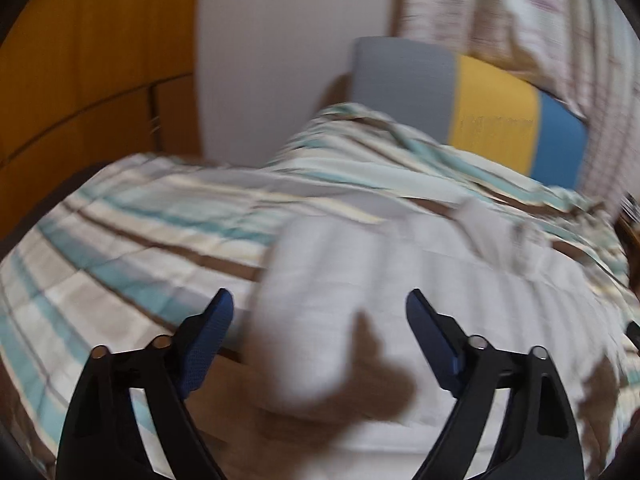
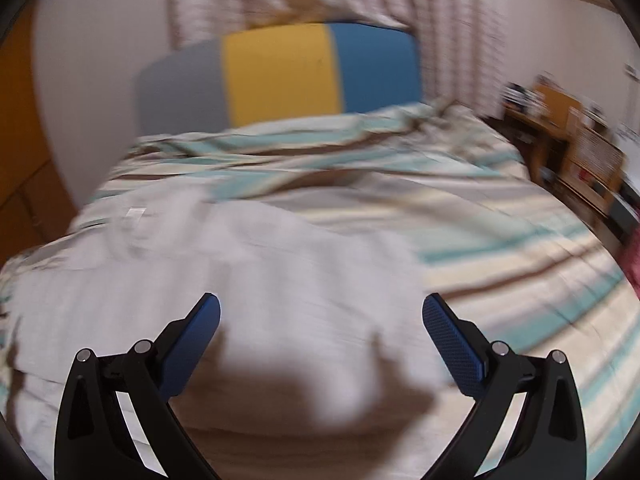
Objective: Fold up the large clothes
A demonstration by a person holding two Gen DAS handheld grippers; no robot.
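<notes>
A wooden wardrobe (image 1: 80, 80) stands at the far left, beside a pale wall. On the bed's striped cover (image 1: 120, 240) lies a white garment (image 1: 460, 280), spread flat near the camera, one blurred part of it folded over toward the middle. The left gripper (image 1: 320, 308) hangs above it with fingers spread wide, nothing between them. The right gripper (image 2: 321, 312) likewise holds its fingers apart over the same garment (image 2: 260, 272), gripping nothing. Farther back stands a grey, yellow and blue headboard (image 2: 280, 72), with a wooden shelf (image 2: 560, 136) at the right.
</notes>
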